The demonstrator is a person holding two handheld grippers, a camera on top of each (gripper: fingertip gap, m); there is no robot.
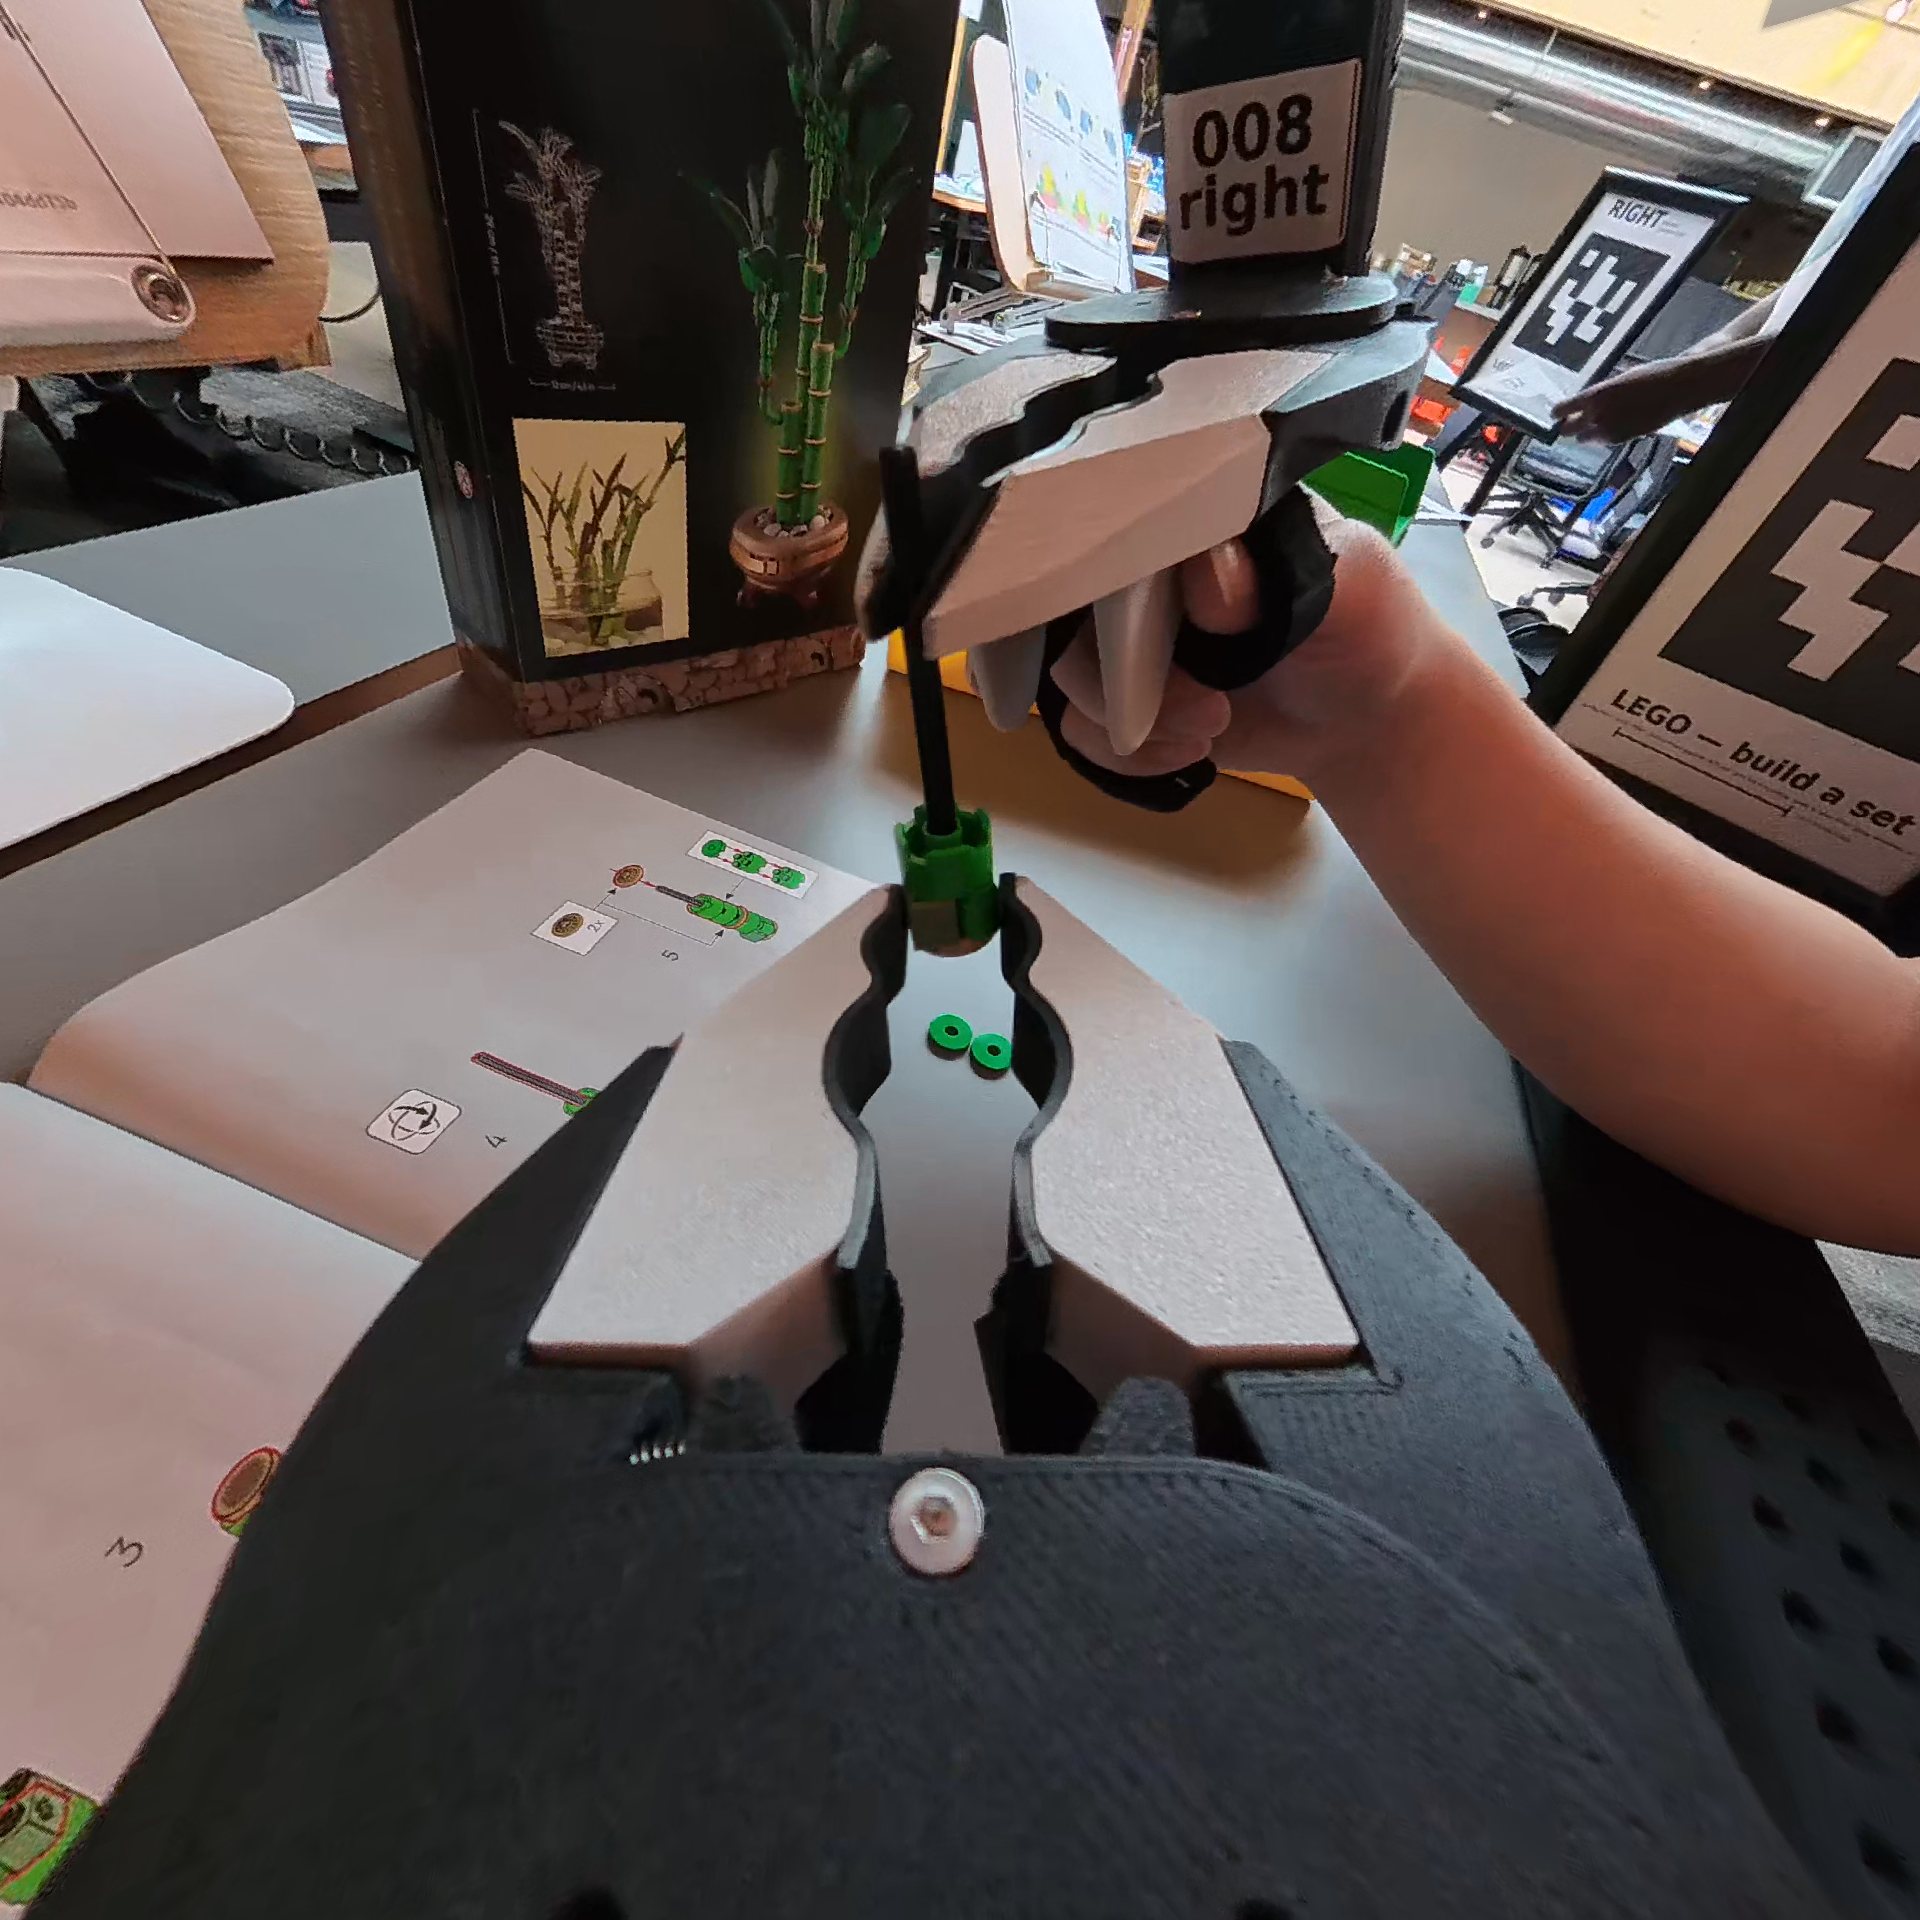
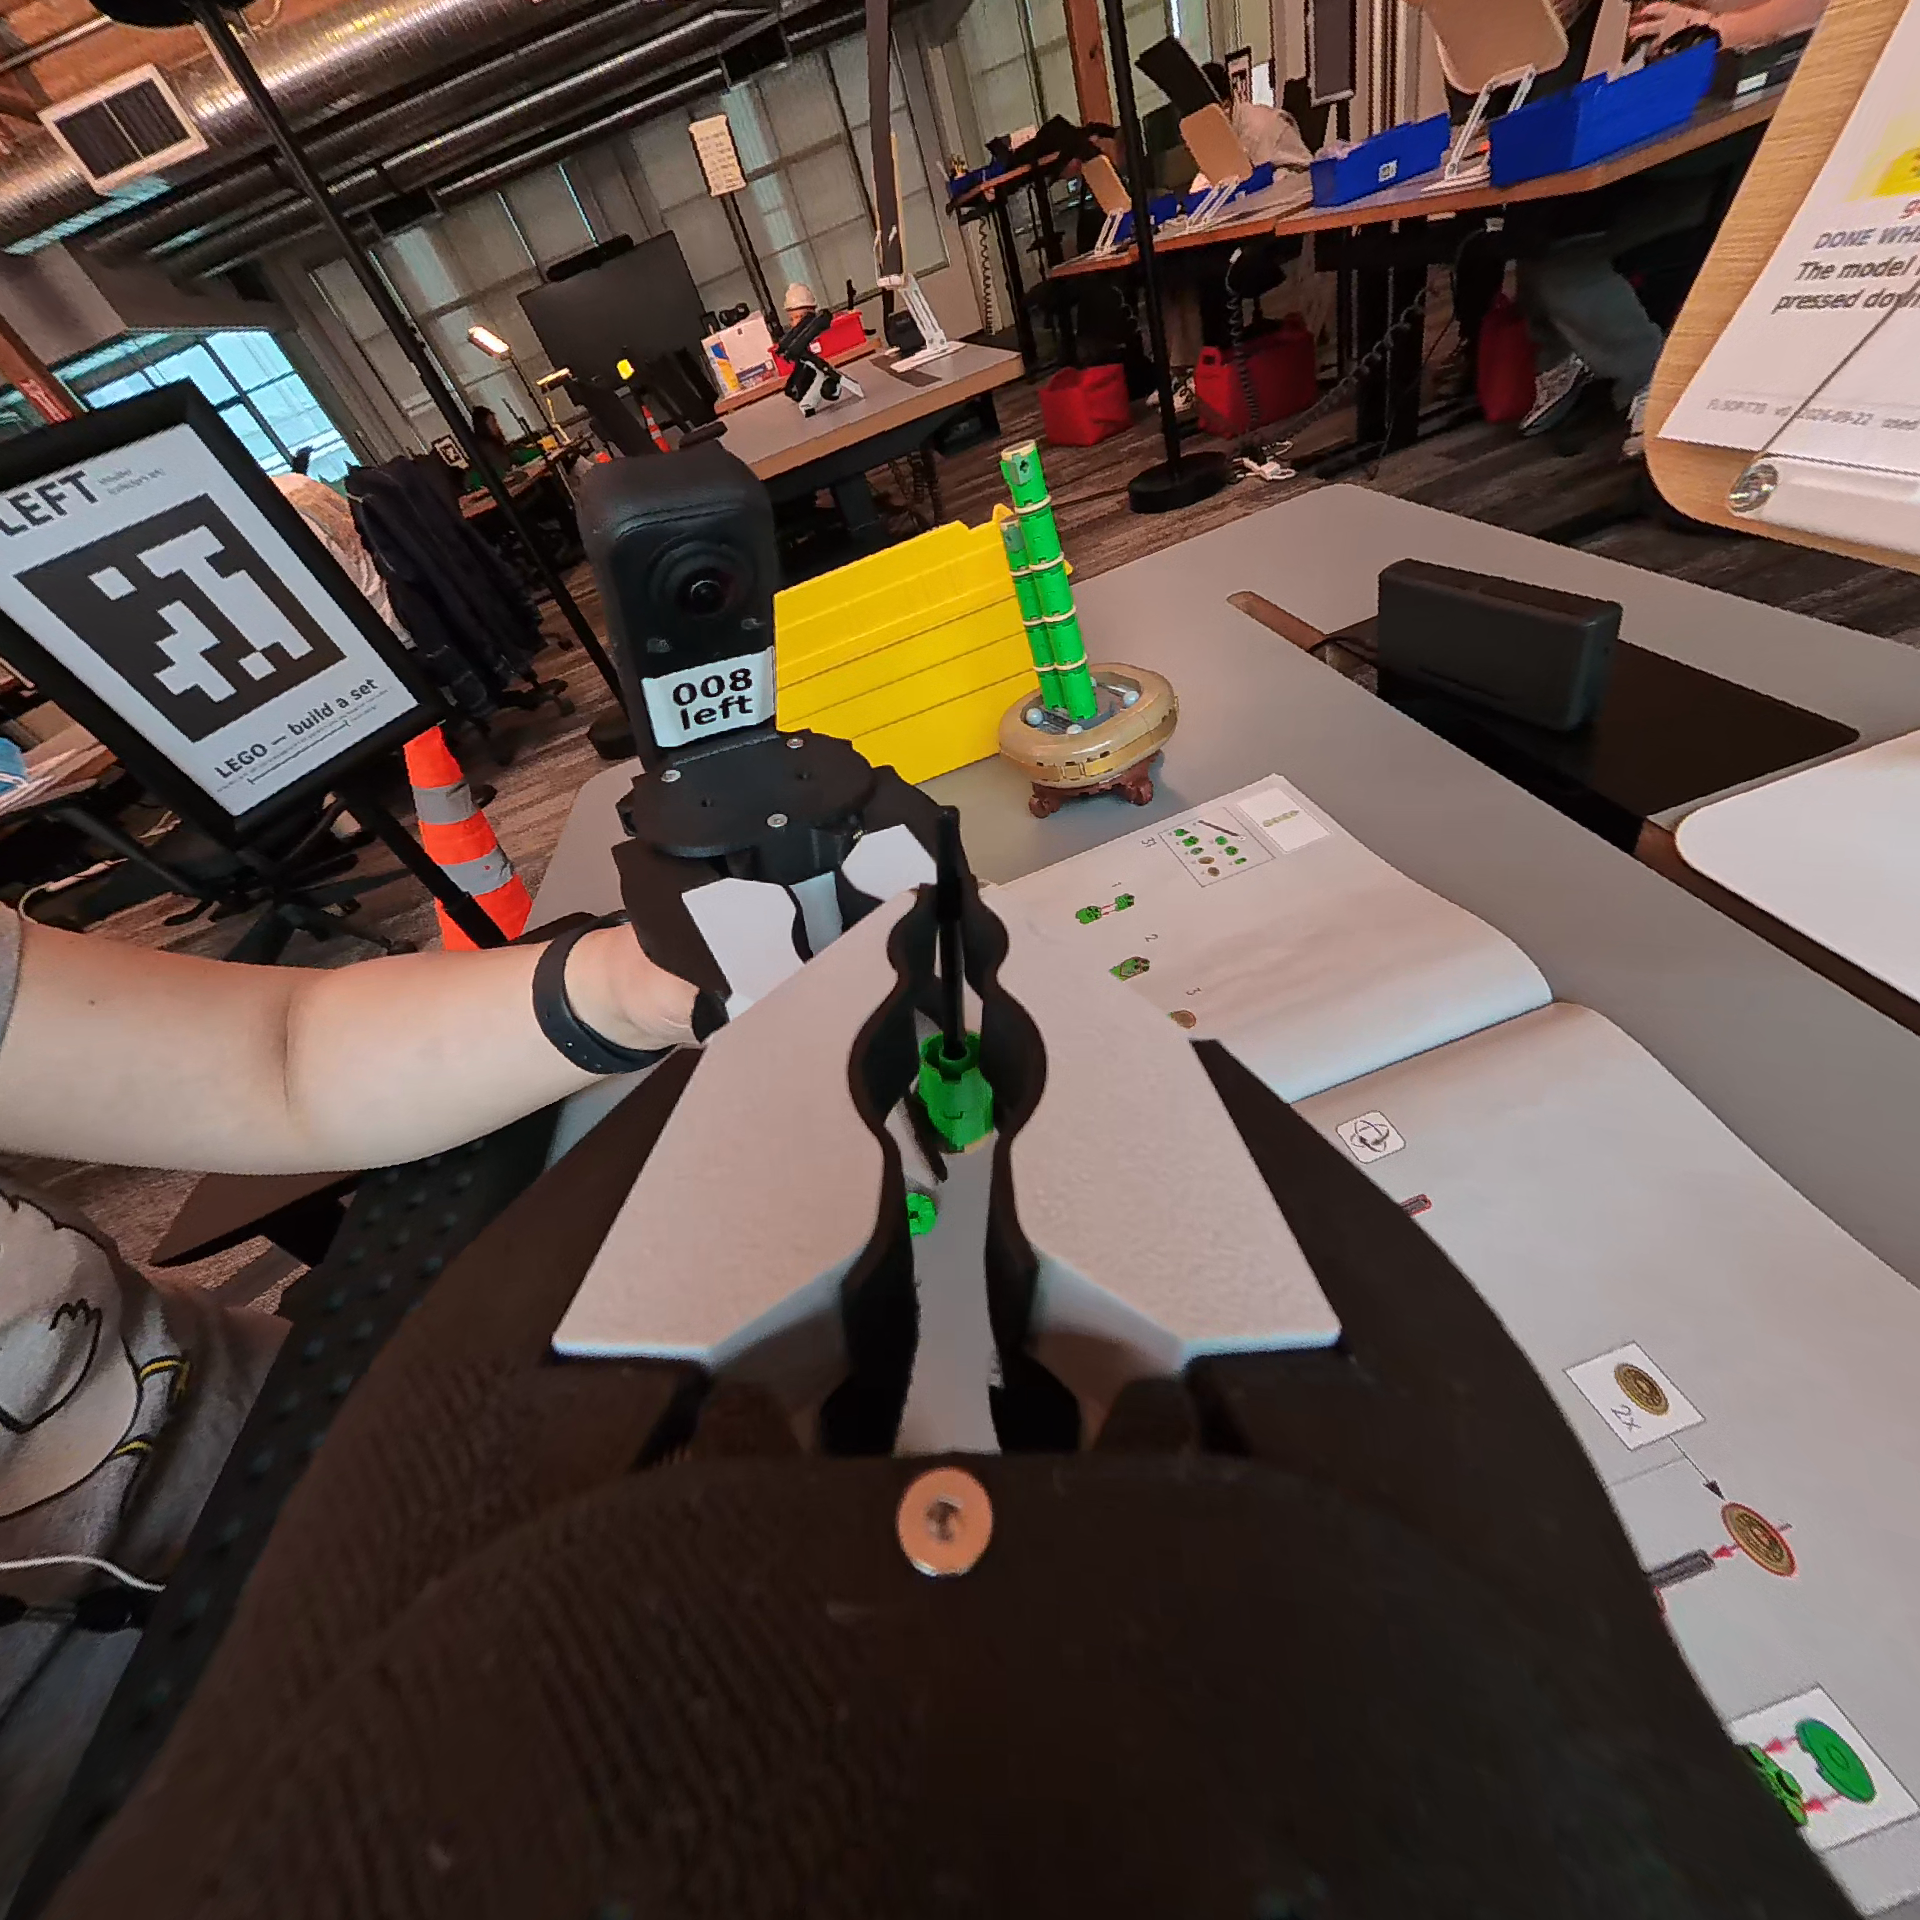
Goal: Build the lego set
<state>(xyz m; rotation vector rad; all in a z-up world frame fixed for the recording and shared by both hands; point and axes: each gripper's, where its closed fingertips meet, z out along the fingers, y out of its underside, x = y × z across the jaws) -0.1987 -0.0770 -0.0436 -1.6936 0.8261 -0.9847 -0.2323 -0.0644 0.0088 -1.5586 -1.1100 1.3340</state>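
Under gripped piece (image 1: 943, 888), two green rings (image 1: 967, 1041)

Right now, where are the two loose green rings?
In the left wrist view, the two green rings lie side by side on the grey table, between the left gripper jaws, just below the green piece it holds.

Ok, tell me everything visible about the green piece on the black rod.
The green piece is a small glossy plastic sleeve with a notched collar above a blockier body and a tan rounded end below. It stands roughly upright above the grey table, clamped between the left gripper's jaws. The black rod enters its top, held higher up by the right gripper.
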